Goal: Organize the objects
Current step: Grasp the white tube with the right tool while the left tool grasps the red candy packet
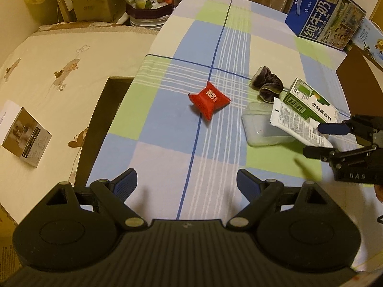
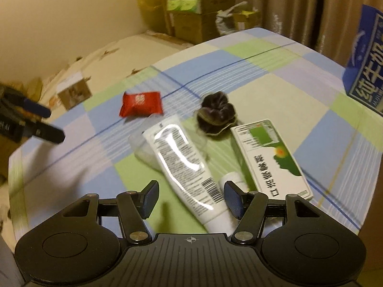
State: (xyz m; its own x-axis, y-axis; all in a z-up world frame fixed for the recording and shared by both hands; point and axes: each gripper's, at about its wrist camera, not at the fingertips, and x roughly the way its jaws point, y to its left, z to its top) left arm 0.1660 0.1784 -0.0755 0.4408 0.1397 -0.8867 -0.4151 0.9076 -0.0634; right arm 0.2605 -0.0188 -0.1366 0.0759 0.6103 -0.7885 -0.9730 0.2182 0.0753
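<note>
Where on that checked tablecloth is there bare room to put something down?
Free: the tablecloth between the left gripper and the red packet, and beyond it toward the milk carton. Crowded: the right, where white tube, green box, scrunchie and clear tray cluster.

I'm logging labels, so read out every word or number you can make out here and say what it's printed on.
"纯牛奶": blue milk carton.
"口": last character on the green and white box; the rest is unclear.
"DAS": right gripper body.
Red packet, white tube, booklet: print too small to read.
</note>
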